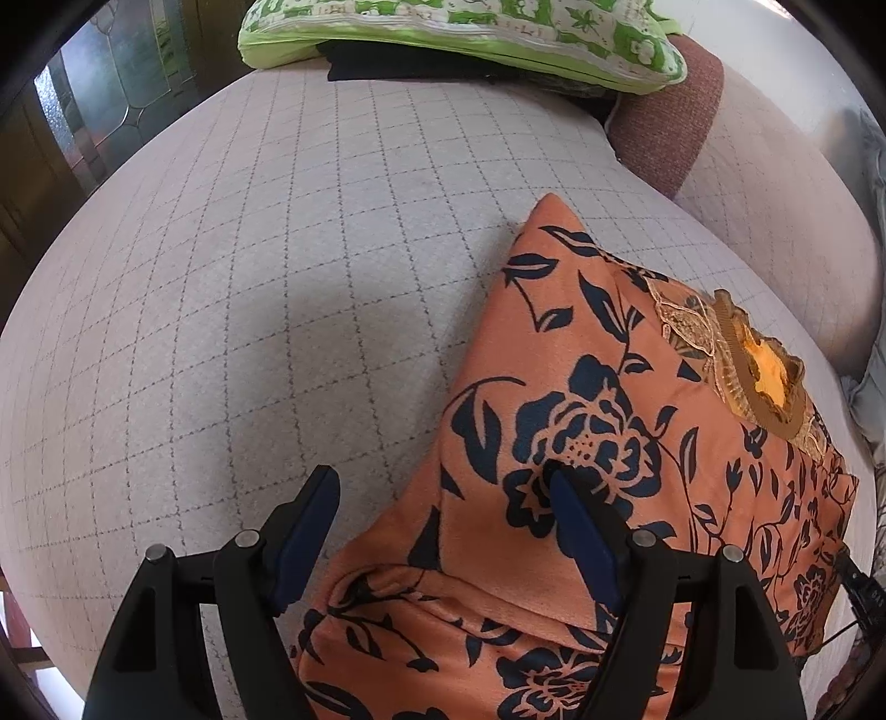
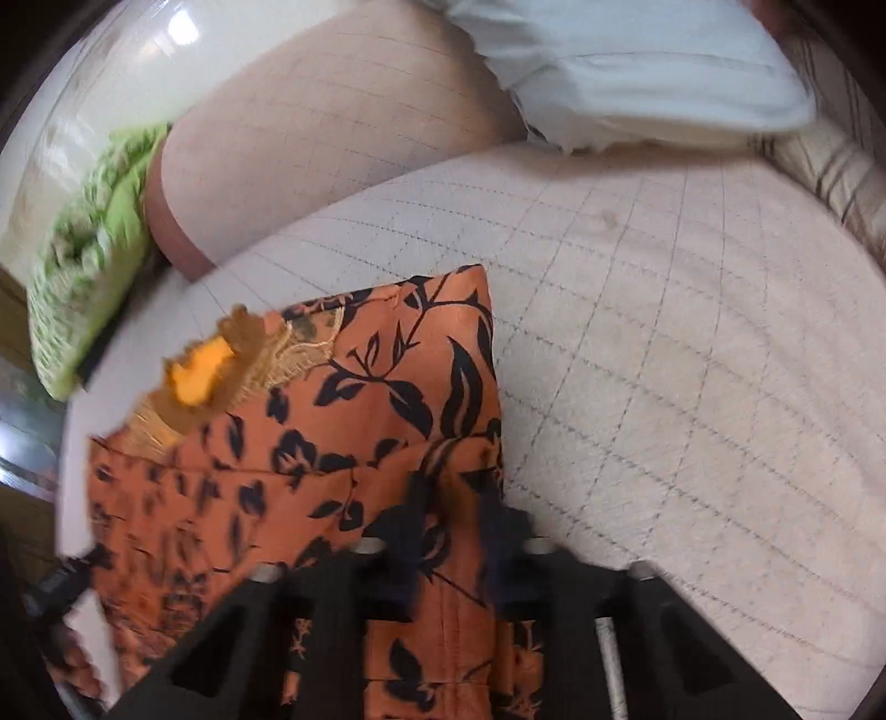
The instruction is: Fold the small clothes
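Note:
An orange garment [image 1: 581, 387] with a dark blue flower print lies folded on the checked cover [image 1: 249, 277]. Its embroidered neckline [image 1: 764, 371] with yellow lining points to the far right. My left gripper [image 1: 443, 498] is open just above the garment's left edge, one finger [image 1: 581, 531] over the cloth and the other [image 1: 310, 531] over the bare cover. The right wrist view is blurred. There my right gripper [image 2: 457, 509] is at the right edge of the garment [image 2: 360, 387], jaws nearly together with a strip of orange cloth pinched between them.
A green patterned pillow [image 1: 454, 33] lies at the far end on something black. A reddish-brown cushion [image 1: 664, 127] stands beside it. White folded cloth [image 2: 637, 72] lies at the back in the right wrist view. A dark wooden door [image 1: 83, 111] is past the left edge.

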A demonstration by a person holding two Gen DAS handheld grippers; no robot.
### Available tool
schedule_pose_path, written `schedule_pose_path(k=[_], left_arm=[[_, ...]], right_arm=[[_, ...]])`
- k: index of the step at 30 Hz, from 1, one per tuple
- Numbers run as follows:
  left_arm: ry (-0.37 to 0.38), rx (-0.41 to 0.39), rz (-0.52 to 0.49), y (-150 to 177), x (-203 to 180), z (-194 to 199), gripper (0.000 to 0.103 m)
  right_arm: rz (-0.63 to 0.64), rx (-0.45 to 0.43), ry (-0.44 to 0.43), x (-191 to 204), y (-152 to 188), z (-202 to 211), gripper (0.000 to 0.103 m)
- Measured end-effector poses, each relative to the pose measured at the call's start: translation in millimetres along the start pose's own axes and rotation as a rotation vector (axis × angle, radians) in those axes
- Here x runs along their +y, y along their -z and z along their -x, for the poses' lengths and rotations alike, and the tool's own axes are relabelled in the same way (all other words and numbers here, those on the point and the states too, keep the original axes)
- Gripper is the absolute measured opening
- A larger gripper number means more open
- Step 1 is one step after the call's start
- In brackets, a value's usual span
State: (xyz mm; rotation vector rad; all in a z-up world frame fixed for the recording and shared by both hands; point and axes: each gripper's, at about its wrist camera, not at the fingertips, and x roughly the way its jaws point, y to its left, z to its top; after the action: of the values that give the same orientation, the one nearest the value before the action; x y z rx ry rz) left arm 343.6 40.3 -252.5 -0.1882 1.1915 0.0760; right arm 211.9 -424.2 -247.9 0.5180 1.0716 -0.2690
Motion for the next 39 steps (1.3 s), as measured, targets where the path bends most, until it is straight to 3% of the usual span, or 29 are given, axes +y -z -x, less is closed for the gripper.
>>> schedule_pose_path(k=[7, 10, 12, 16, 20, 24, 27, 30, 33, 39], left_arm=[[-0.017, -0.071, 0.010, -6, 4, 11, 0.079], [-0.037, -0.072, -0.016, -4, -5, 10, 0.079], [-0.057, -0.056, -0.039, -2, -7, 5, 0.079], [-0.102, -0.043, -0.090, 1, -17, -3, 0.079], [-0.106, -0.060, -0.089, 1, -21, 7, 0.079], [-0.088, -0.152, -0.142, 5, -40, 29, 0.079], [-0.048, -0.168, -0.215, 17, -63, 34, 0.079], [-0.027, -0.128, -0.304, 32, -85, 25, 0.079], [-0.075, -0.050, -0.390, 47, -100, 6, 0.079], [-0.033, -0.017, -0.459, 50, -108, 8, 0.079]], right_arm=[[0.078, -0.250, -0.049, 32, -28, 69, 0.003], [0.065, -0.280, -0.037, 33, -43, 58, 0.003], [0.055, -0.252, 0.009, 31, -50, 28, 0.003], [-0.037, -0.062, 0.055, -3, -42, -39, 0.009], [-0.070, -0.142, 0.029, -12, -35, -7, 0.009], [0.049, -0.214, -0.026, 10, -26, 29, 0.009], [0.165, -0.166, -0.015, 45, -16, 23, 0.009], [0.219, -0.094, 0.007, 62, 2, -6, 0.009], [0.224, 0.066, 0.053, 59, 18, -38, 0.010], [0.232, 0.179, 0.008, 41, 45, -30, 0.010]])
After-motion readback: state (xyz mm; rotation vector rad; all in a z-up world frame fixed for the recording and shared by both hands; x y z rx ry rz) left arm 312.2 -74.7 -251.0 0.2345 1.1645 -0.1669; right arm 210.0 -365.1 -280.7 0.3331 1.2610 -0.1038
